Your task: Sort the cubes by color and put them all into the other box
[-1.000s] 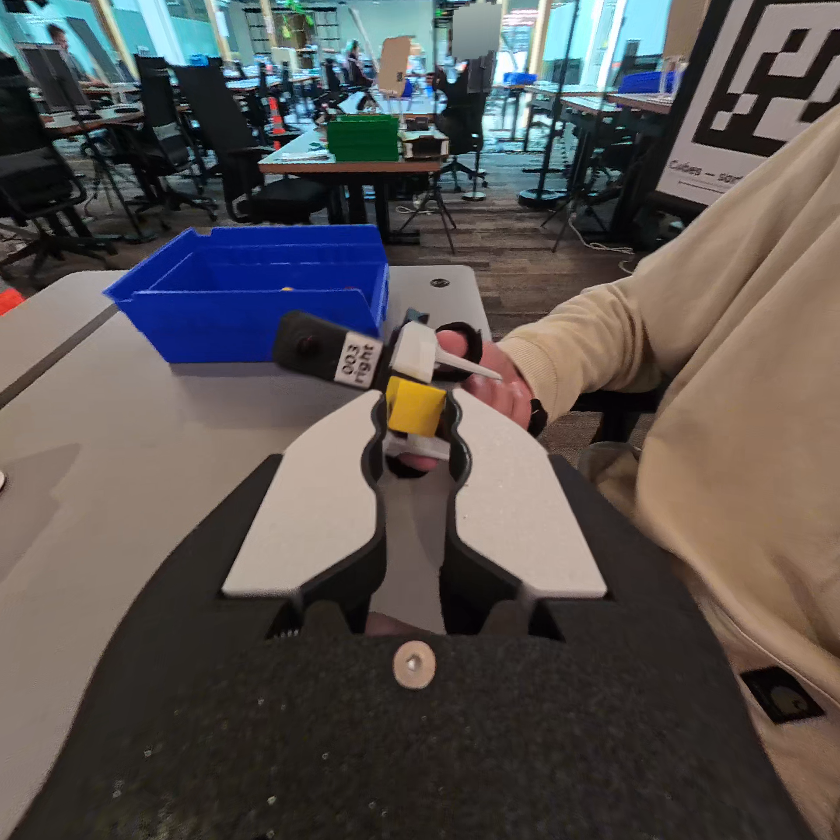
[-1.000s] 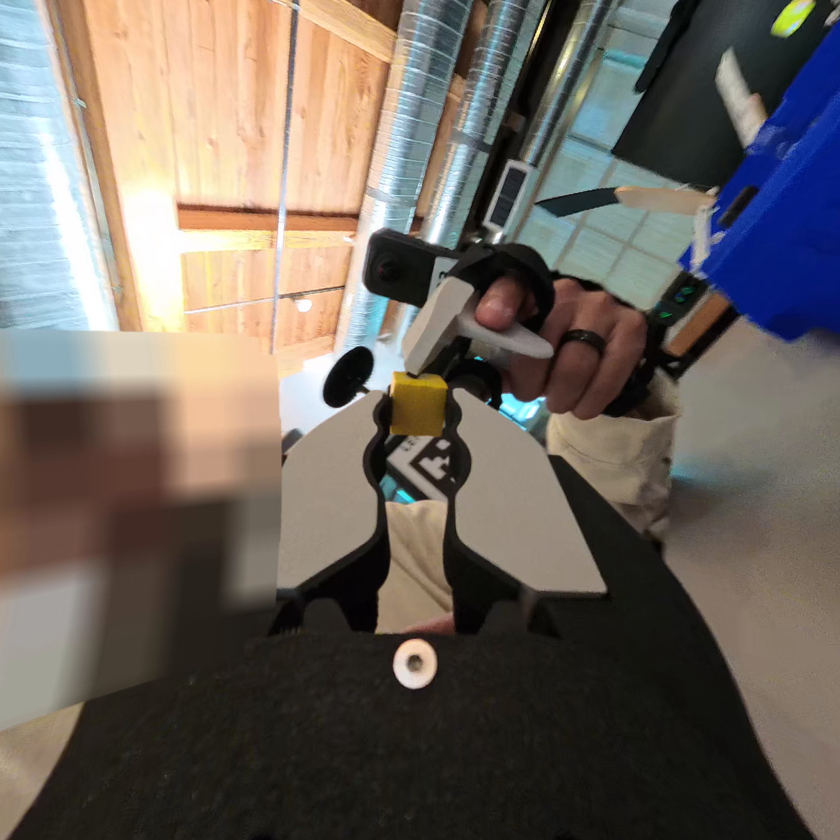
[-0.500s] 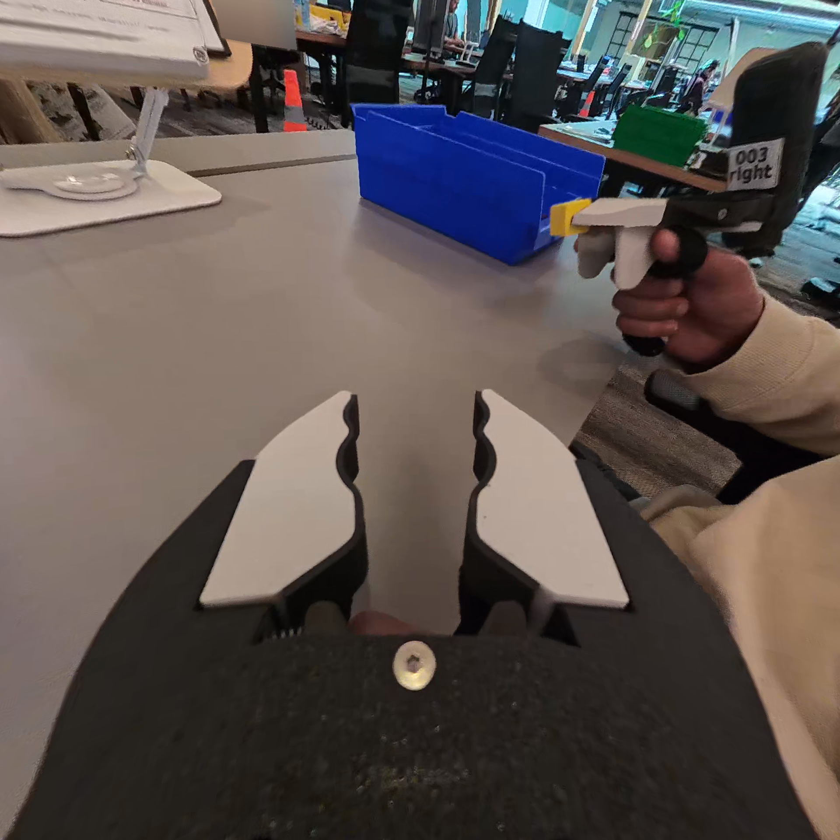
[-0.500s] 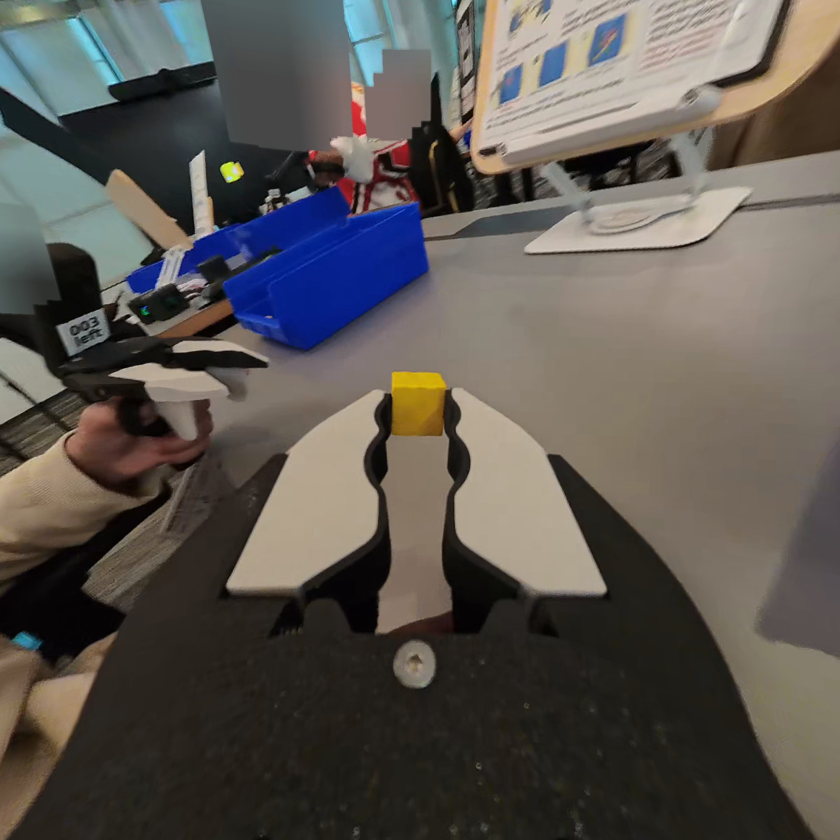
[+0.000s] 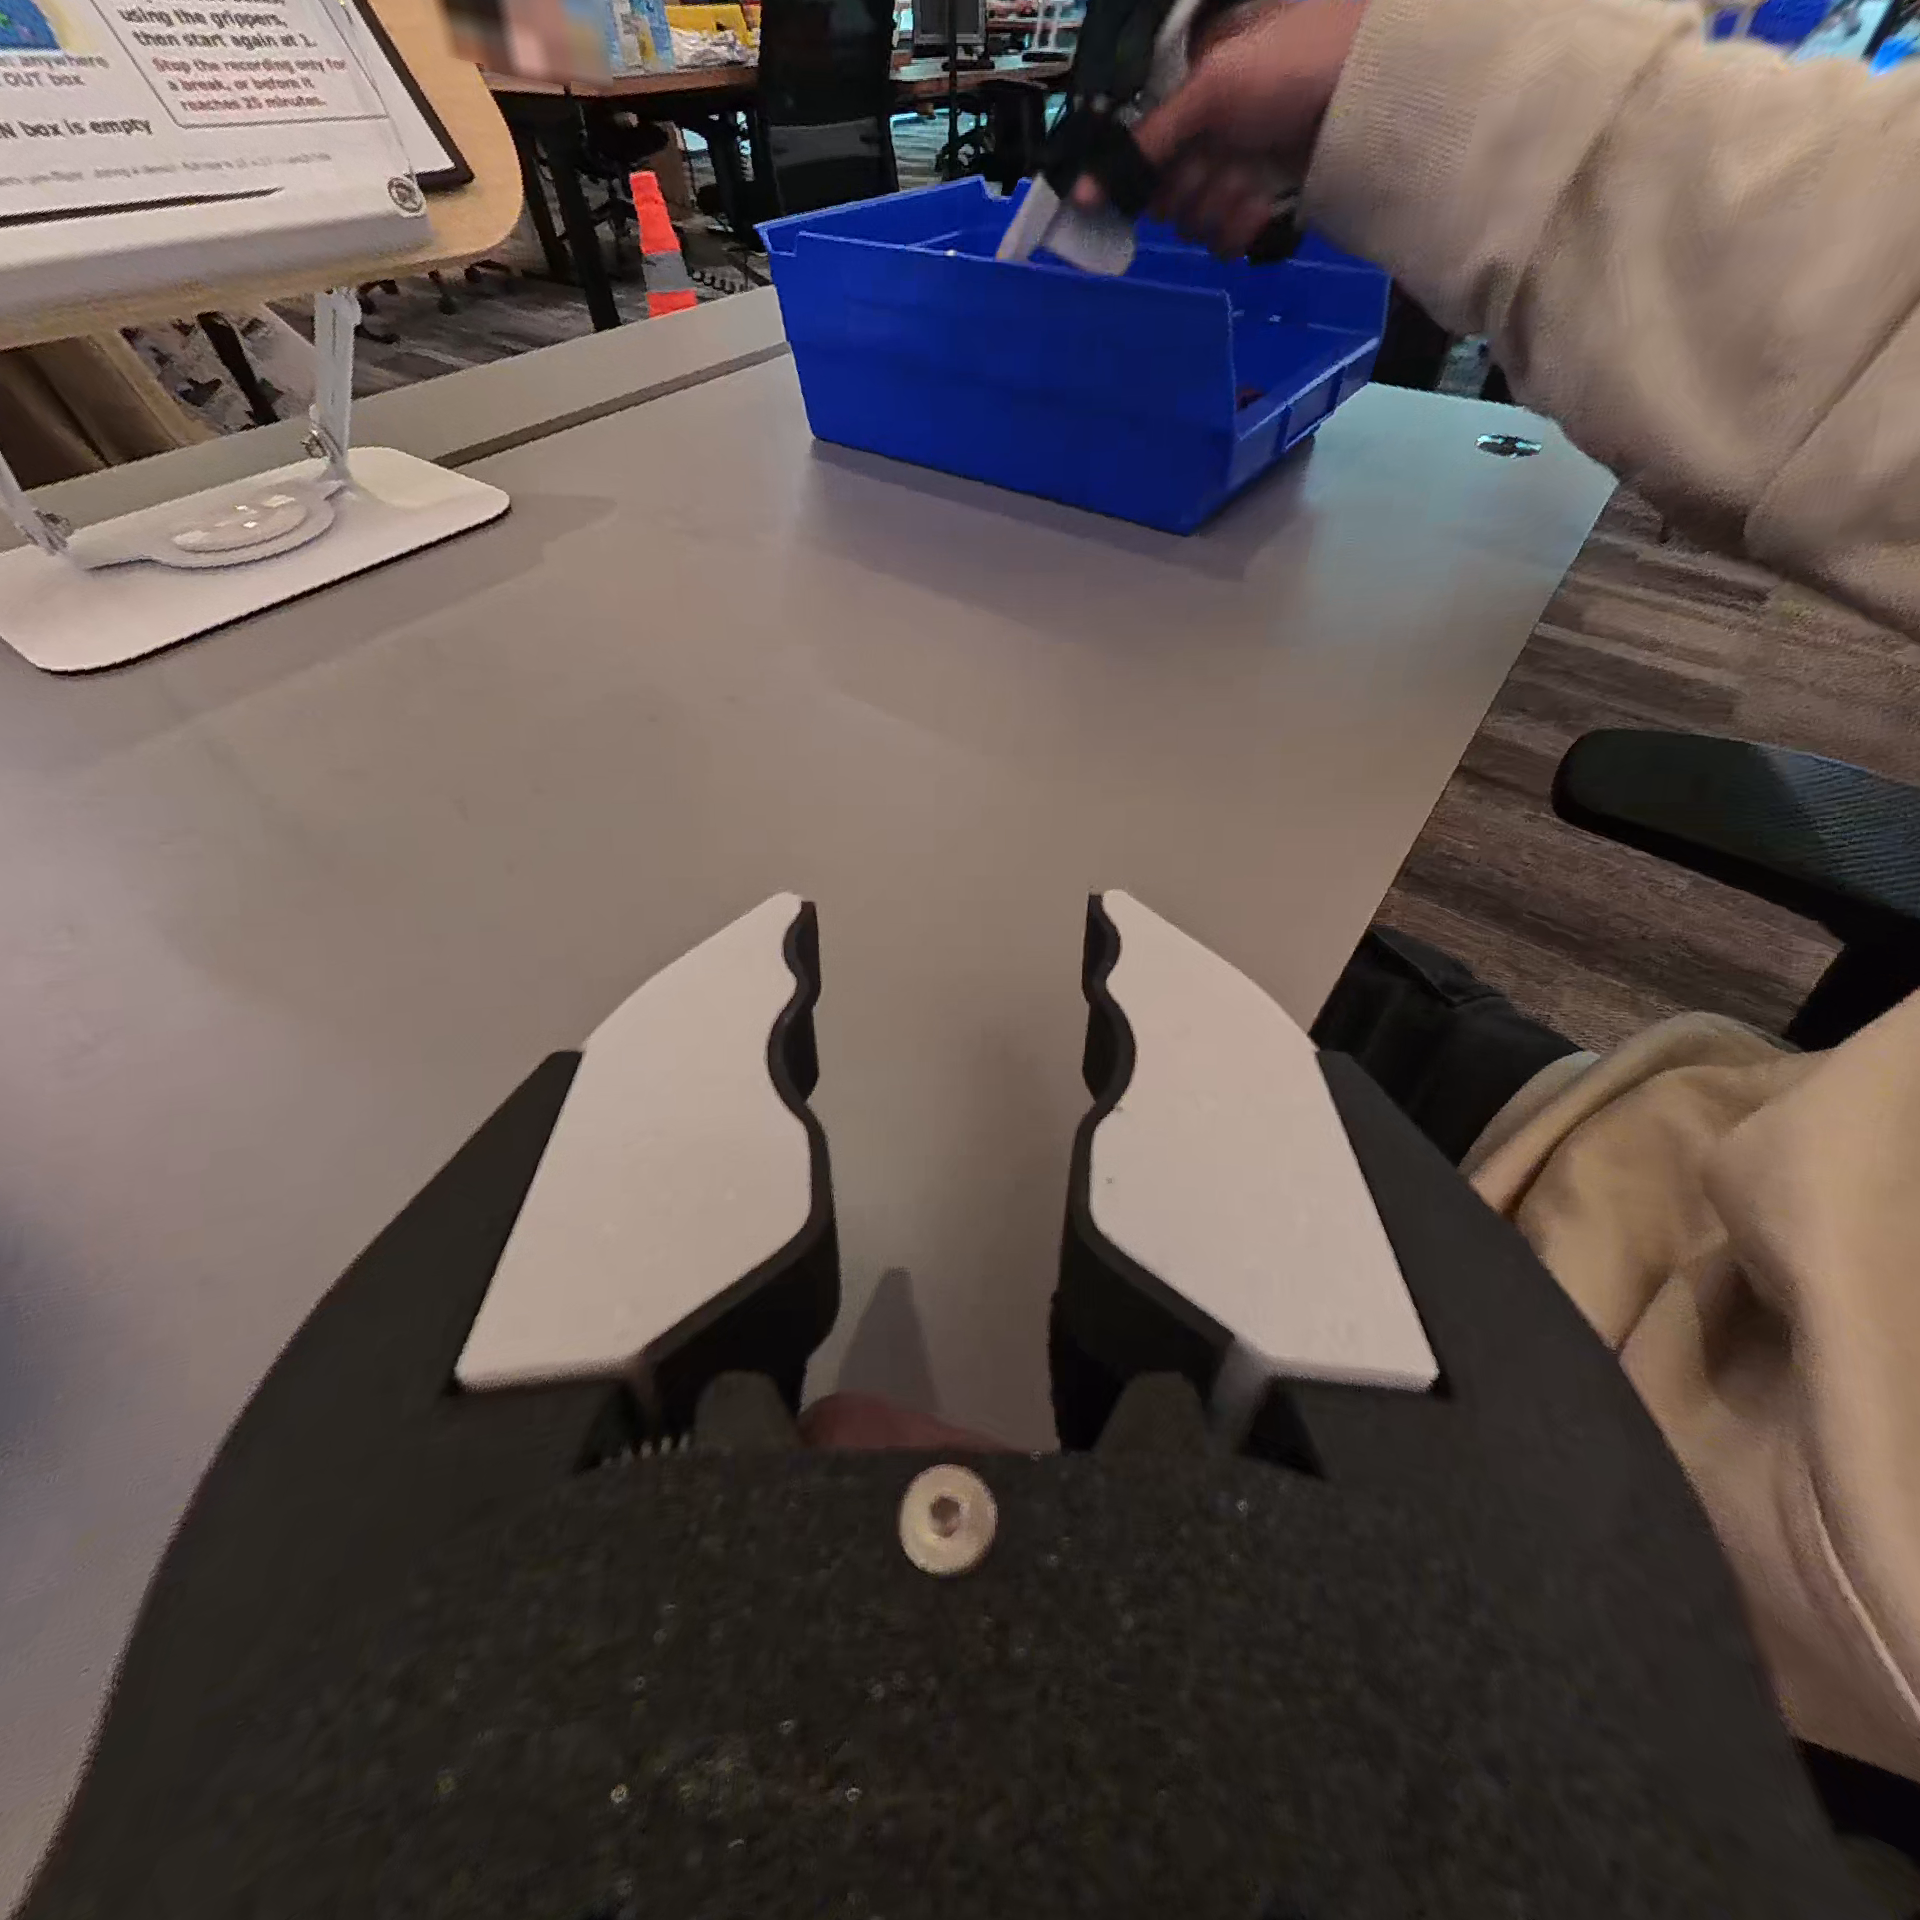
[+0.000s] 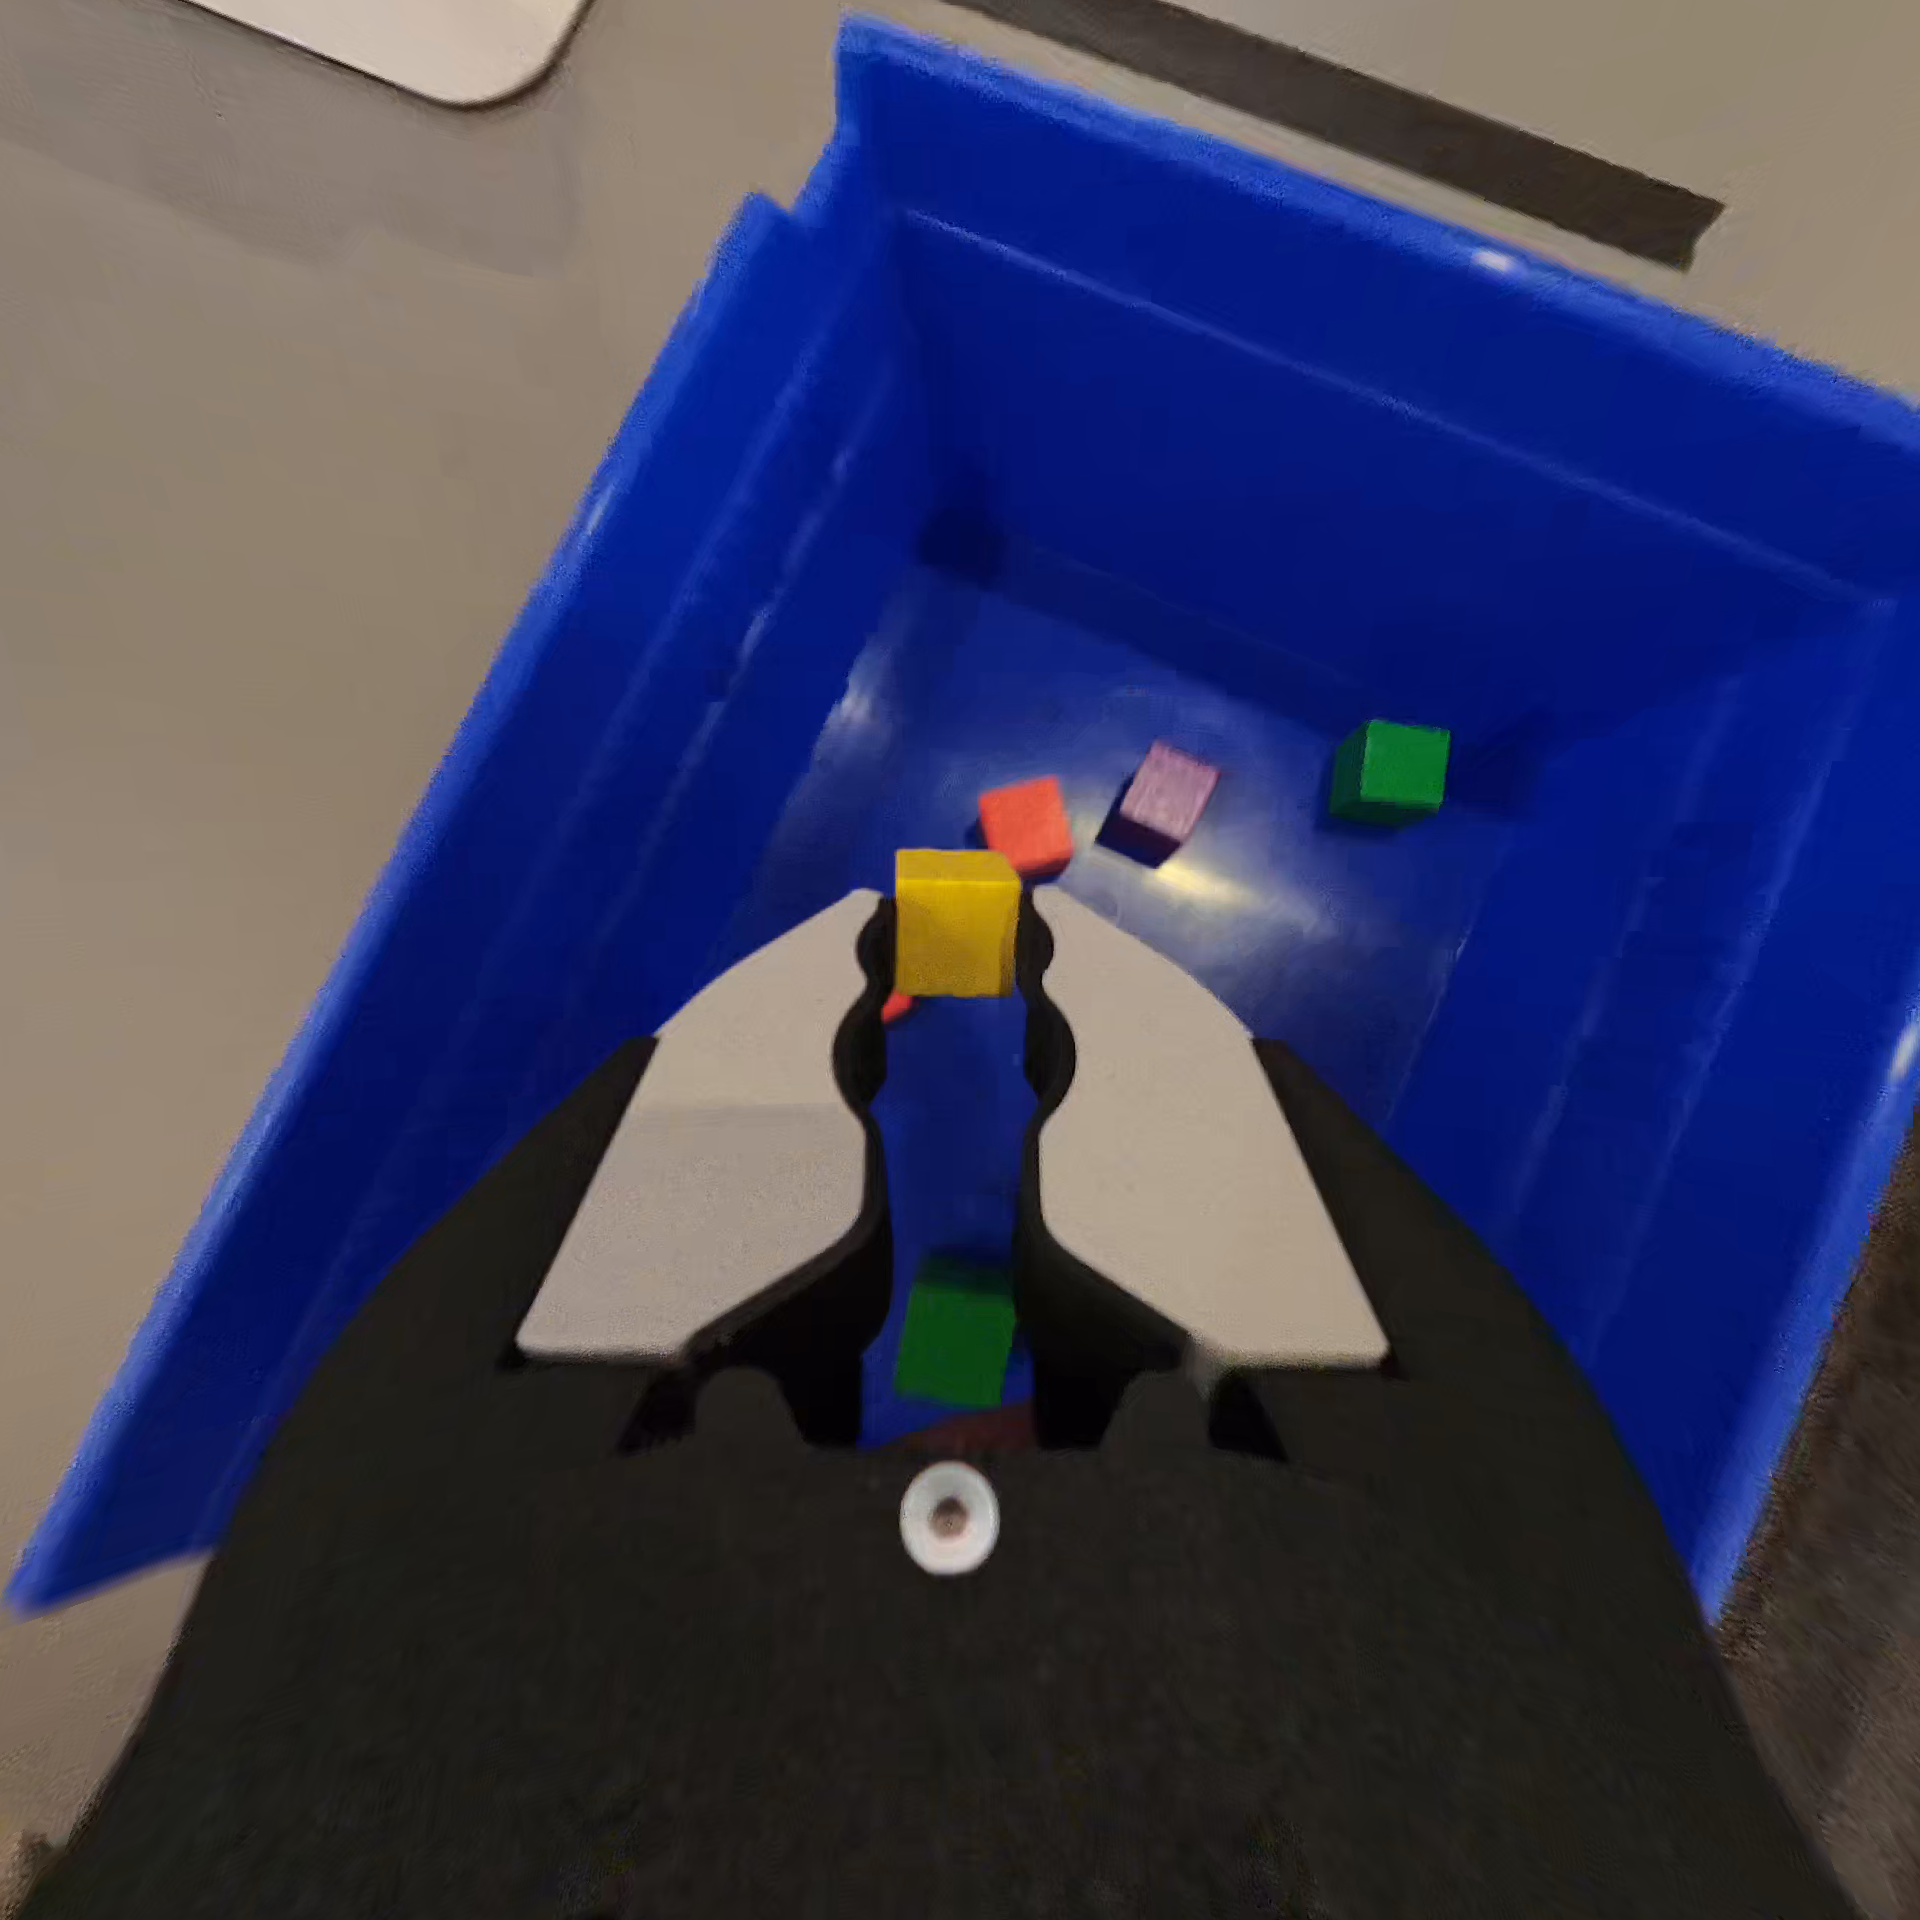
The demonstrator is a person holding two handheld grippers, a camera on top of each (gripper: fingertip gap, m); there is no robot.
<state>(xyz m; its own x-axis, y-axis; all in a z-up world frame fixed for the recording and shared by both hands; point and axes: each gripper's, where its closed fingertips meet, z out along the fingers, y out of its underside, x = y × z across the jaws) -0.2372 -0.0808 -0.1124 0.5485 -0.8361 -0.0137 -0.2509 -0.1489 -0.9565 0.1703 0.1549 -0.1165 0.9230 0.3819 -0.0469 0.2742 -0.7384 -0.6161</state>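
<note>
My right gripper [image 6: 954, 914] is shut on a yellow cube [image 6: 956, 937] and holds it above the inside of a blue box [image 6: 727, 582]. On the box floor lie an orange cube [image 6: 1027, 824], a purple cube [image 6: 1166, 800], a green cube [image 6: 1390, 770] and a second green cube [image 6: 954, 1332] seen between my fingers. My left gripper [image 5: 948, 914] is open and empty above the grey table [image 5: 623, 748]. In the left wrist view the blue box [image 5: 1039, 364] stands at the far side, with the right gripper [image 5: 1060, 223] dipping into it.
A white document stand [image 5: 239, 520] with a printed sheet stands at the table's far left; its base corner shows in the right wrist view [image 6: 416, 42]. The table's right edge [image 5: 1475, 727] drops to floor and a black chair [image 5: 1745, 821]. A beige sleeve [image 5: 1662, 260] crosses the right side. Some 50 centimetres of space lies between my two pairs of fingers.
The yellow cube passed from my left gripper to my right. My left gripper opened and drew back over the table. My right gripper carried the cube over the blue box and now points down into it.
</note>
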